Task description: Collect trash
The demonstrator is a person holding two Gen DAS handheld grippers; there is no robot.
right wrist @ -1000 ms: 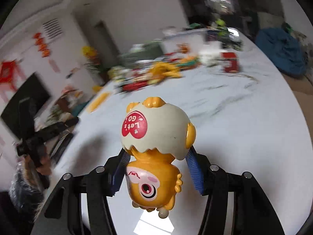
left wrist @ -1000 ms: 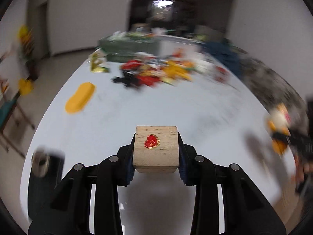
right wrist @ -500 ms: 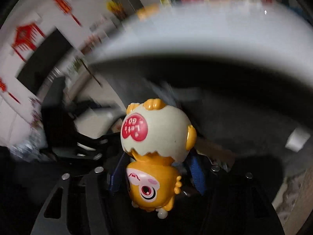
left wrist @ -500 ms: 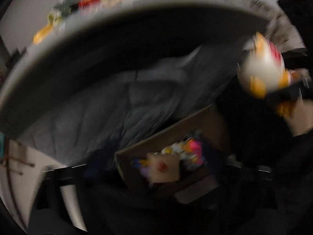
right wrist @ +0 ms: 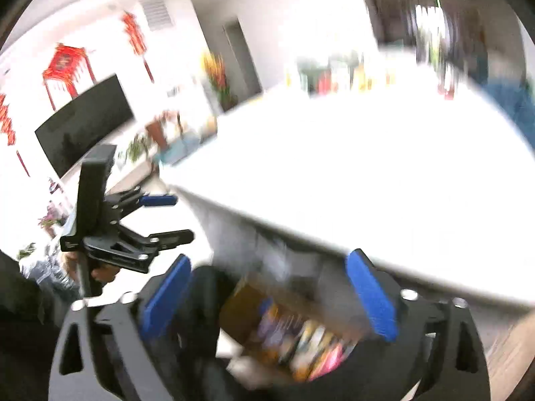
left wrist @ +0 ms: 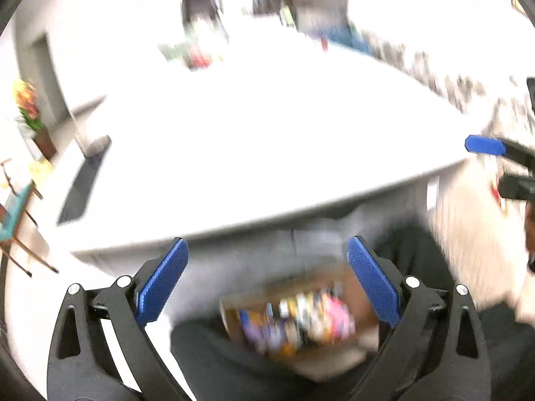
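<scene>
Both grippers, left gripper (left wrist: 267,277) and right gripper (right wrist: 269,287), are being held spread, empty, over filled box (left wrist: 301,324); clutter (left wrist: 200,55) on table (left wrist: 267,140) is judged remaining.

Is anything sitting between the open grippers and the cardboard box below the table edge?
Nothing visible does. The left gripper and right gripper are both open and empty, with the box of colourful items directly below them, in front of the table edge. Heavy blur limits detail.

A home living room — wall television (right wrist: 83,123), red lanterns (right wrist: 67,67), flowers (right wrist: 217,77).
</scene>
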